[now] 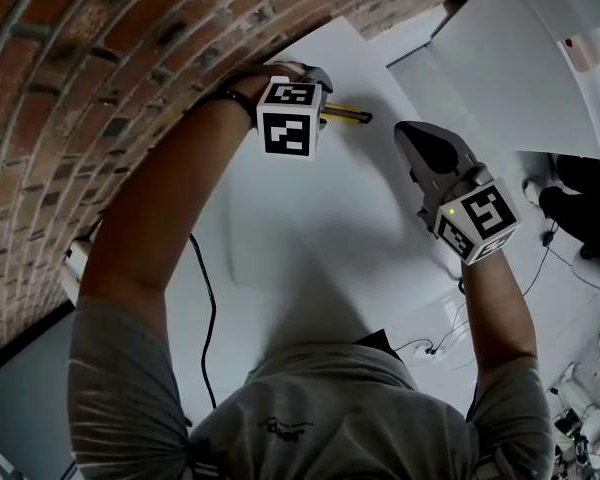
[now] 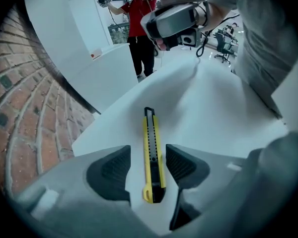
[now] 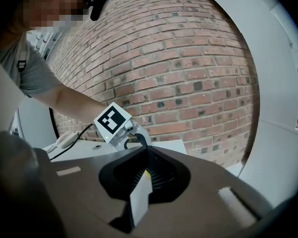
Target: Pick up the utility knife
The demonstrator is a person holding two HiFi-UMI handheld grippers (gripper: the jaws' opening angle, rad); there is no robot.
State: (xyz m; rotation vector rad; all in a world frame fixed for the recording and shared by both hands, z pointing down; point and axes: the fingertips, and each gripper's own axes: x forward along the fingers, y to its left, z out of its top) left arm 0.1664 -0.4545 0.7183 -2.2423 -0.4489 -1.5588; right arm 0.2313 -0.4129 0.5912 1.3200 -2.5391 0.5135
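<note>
Utility knife (image 2: 153, 148) flat on white surface (image 1: 310, 228) near far edge, between spread fingers (image 2: 114, 170) of left gripper (image 2: 148, 158); not clamped. Right gripper (image 3: 146, 171) closed, empty. Grip and lift remaining.

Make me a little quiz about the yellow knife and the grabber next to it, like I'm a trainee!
1. True or false: the utility knife lies flat on the white table.
2. The jaws of the left gripper are: A) apart, one on each side of the knife; B) shut tight on the knife; C) far off from the knife.
3. Fill in: the knife's body is black and ____.
Key: 1 true; 2 A; 3 yellow.
</note>
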